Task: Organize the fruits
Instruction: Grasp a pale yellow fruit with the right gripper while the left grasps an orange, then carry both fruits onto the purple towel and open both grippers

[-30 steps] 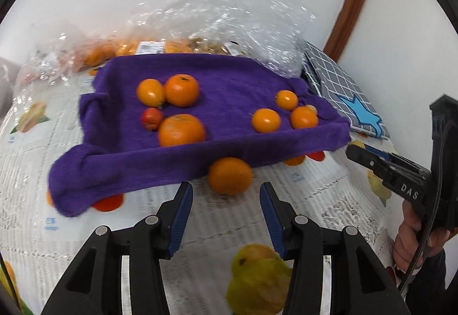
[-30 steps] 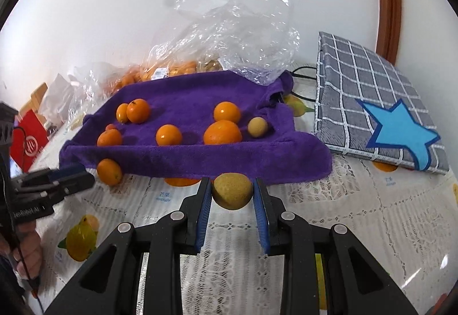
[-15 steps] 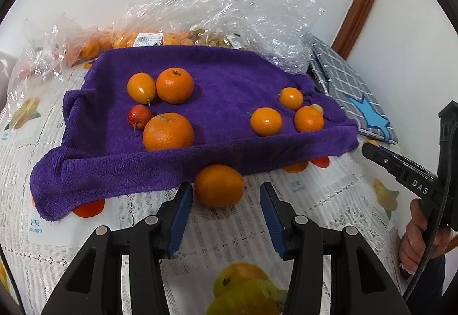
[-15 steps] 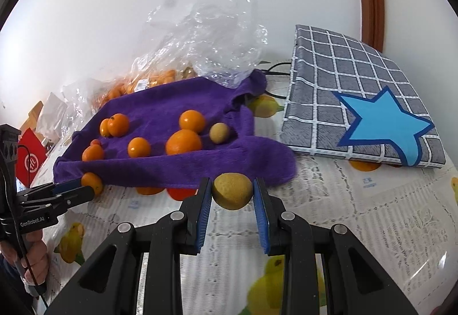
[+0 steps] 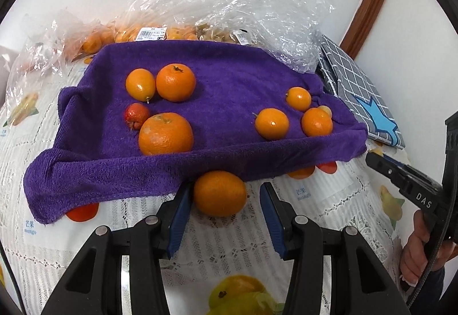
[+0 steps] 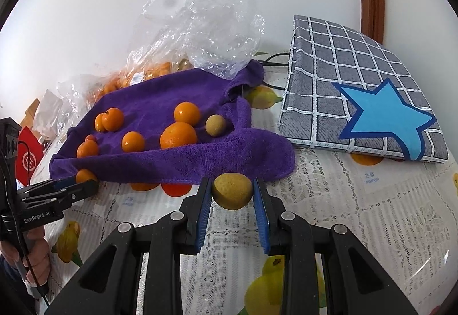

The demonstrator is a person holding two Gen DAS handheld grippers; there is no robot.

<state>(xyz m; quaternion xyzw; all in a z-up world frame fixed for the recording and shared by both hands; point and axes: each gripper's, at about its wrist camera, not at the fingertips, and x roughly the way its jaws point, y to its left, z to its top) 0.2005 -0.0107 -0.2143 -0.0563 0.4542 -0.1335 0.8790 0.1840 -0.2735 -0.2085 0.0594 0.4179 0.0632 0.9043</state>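
A purple towel (image 5: 217,77) lies on the table and carries several oranges, a small red fruit (image 5: 135,116) and a small yellow-brown fruit (image 6: 215,124). My left gripper (image 5: 223,197) is open around a loose orange (image 5: 219,193) that lies on the tablecloth at the towel's front edge; the orange sits against the left finger. My right gripper (image 6: 232,194) is shut on a yellow-brown round fruit (image 6: 232,190) and holds it just in front of the towel's (image 6: 177,160) near edge. The left gripper also shows at the left of the right wrist view (image 6: 83,186).
Clear plastic bags (image 5: 229,14) with more oranges lie behind the towel. A grey checked bag with a blue star (image 6: 366,103) lies to the right. A fruit-print tablecloth (image 6: 372,215) covers the table. A red packet (image 6: 28,163) stands at far left.
My left gripper has moved forward so the loose orange now sits between its open fingers. My right gripper has swung right with the yellow-brown fruit still held.
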